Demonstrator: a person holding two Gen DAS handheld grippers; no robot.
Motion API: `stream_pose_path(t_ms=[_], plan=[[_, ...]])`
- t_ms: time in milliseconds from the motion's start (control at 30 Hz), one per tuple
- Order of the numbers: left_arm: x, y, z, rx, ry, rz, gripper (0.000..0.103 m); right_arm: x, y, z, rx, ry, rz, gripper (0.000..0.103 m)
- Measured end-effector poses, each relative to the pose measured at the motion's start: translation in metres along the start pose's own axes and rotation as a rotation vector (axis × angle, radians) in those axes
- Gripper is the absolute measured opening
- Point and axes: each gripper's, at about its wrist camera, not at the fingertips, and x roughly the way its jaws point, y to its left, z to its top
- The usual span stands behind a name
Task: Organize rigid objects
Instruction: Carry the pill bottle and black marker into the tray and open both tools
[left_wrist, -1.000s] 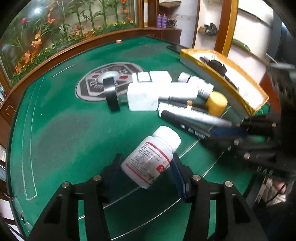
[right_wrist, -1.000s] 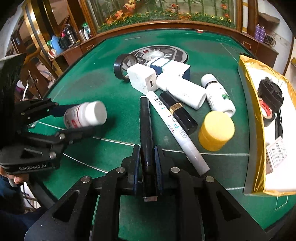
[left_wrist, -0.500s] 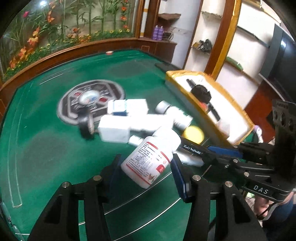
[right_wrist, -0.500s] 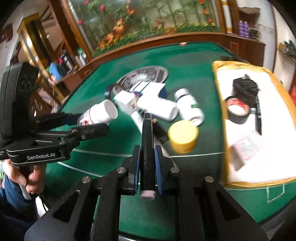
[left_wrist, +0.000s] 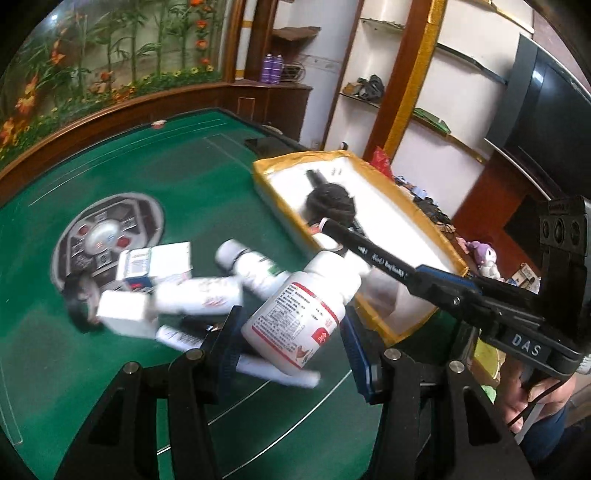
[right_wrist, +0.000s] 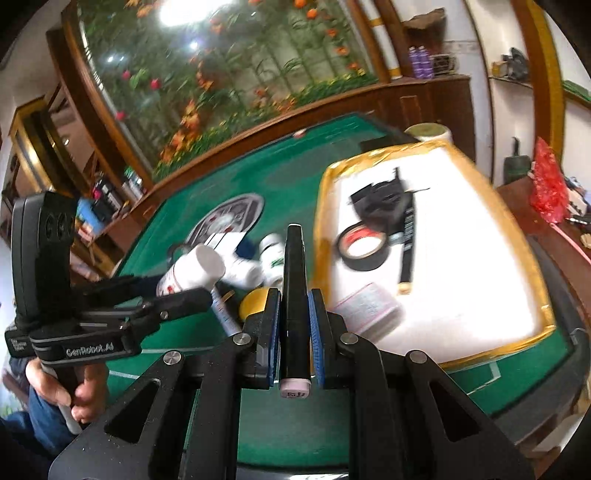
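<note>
1. Left gripper (left_wrist: 291, 332) pinches the white pill bottle (left_wrist: 301, 314), now lifted beside the gold-rimmed tray (left_wrist: 373, 321).
2. Right gripper (right_wrist: 293, 332) clamps the black marker (right_wrist: 293, 280), swung toward the tray; depositing appears next.

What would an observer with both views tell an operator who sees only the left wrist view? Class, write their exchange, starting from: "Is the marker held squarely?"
Observer: Yes. The right wrist view shows the right gripper with its fingers clamped on both sides of the marker, whose pale end cap pokes out behind.
Operator: My bottle hides the tray's near end. What lies there?
Observer: A black tape roll with a red core, lying flat.
Operator: Anything else?
Observer: A pale box, nearer the camera than the roll.
</note>
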Motion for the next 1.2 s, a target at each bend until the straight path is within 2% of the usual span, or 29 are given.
stream_pose_path(t_ms=[167, 367, 567, 700, 900, 1200], plan=[[0.021, -0.028, 0.019, 0.034, 0.016, -0.044, 0.053, -0.010, -0.032, 0.008, 0.060, -0.047, -0.082, 0.014], [0.061, -0.060, 0.035, 0.067, 0.052, -0.066, 0.053, -0.009, -0.065, 0.016, 0.111, -0.062, -0.155, 0.014], [0.099, -0.074, 0.042, 0.047, 0.113, -0.079, 0.053, 0.000, -0.090, 0.025, 0.162, -0.057, -0.215, 0.014], [0.110, -0.083, 0.043, 0.051, 0.115, -0.086, 0.052, 0.006, -0.105, 0.030, 0.190, -0.046, -0.234, 0.014], [0.120, -0.094, 0.039, 0.062, 0.129, -0.110, 0.052, 0.014, -0.120, 0.030, 0.229, -0.019, -0.215, 0.014], [0.120, -0.097, 0.038, 0.075, 0.121, -0.107, 0.052, 0.019, -0.119, 0.026, 0.228, 0.011, -0.202, 0.015]])
